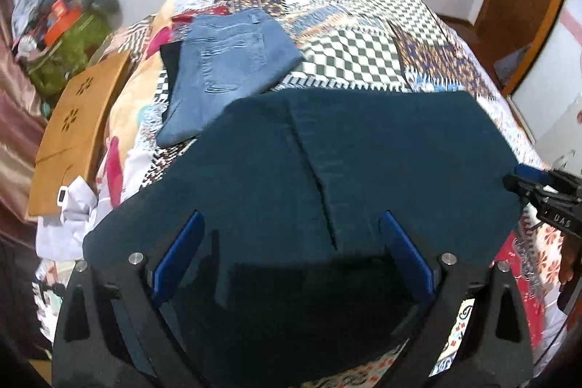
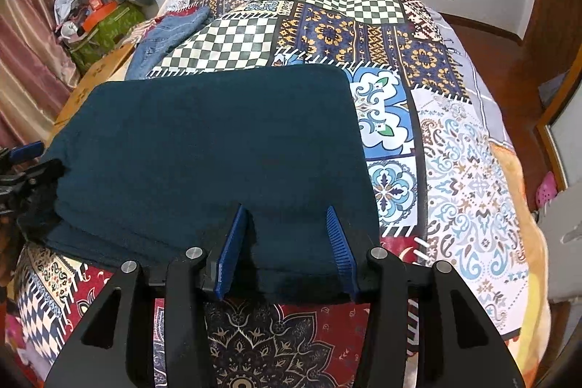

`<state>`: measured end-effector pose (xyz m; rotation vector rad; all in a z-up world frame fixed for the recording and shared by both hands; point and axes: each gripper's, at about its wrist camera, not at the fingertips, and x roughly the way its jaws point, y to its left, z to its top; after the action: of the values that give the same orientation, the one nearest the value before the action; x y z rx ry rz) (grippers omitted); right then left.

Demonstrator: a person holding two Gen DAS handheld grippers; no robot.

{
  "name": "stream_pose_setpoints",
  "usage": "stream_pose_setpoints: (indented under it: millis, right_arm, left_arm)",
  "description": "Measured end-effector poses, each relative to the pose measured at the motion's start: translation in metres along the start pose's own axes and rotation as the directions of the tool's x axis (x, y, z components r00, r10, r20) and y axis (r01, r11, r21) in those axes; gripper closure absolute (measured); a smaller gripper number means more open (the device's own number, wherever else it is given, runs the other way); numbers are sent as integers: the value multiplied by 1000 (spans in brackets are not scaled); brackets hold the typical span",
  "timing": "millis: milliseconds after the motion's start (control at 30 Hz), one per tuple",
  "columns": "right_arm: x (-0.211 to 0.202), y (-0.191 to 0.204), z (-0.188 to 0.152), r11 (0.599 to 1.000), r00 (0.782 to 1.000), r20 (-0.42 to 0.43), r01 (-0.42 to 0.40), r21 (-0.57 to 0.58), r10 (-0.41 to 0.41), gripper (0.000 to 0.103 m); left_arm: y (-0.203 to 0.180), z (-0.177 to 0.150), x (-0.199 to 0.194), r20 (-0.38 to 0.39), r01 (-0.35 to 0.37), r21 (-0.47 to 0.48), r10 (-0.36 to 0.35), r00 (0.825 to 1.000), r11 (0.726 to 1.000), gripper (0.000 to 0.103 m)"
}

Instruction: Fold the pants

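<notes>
Because the dark teal pants (image 1: 363, 148) are soft, heavy-looking cloth lying in a flat folded stack on the patchwork bedspread (image 2: 454, 151), they should drape and sag rather than hold any shape, so I judge they are best taken at corners or along a folded edge, with all layers gathered.

At far left a folded pair of blue jeans (image 1: 225, 68) lies just beyond them, overlapped by their edge. The left gripper (image 1: 291, 257) hovers over the near left part of the pants, its jaws spread wide and pinching nothing; the seam between the two legs runs up between them.

Further right, the right gripper (image 2: 287, 250) sits at the near right edge, jaws partly apart with a hump of cloth between them; whether the pads press it is unclear. Thick edges may slip a layer.
</notes>
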<state>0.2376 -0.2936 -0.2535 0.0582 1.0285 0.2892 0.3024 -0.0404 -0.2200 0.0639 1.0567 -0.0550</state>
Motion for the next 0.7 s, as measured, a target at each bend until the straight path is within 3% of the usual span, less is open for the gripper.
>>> stream_pose_setpoints:
  millis: [200, 400, 567, 700]
  right_arm:
    - [-16, 14, 19, 999, 998, 54, -29, -31, 31, 60]
    - [-14, 36, 53, 994, 992, 89, -84, -73, 90, 56]
    - [18, 45, 79, 989, 992, 22, -123, -78, 125, 55]
    - [51, 48, 85, 986, 986, -86, -152, -67, 146, 51]
  left_arm:
    - [19, 27, -17, 57, 14, -35, -12, 998, 999, 4]
    - [3, 67, 2, 35, 101, 11, -101, 994, 995, 4]
    - [-23, 90, 35, -25, 102, 101, -100, 995, 990, 4]
    - [-37, 93, 65, -77, 84, 170, -72, 994, 982, 4]
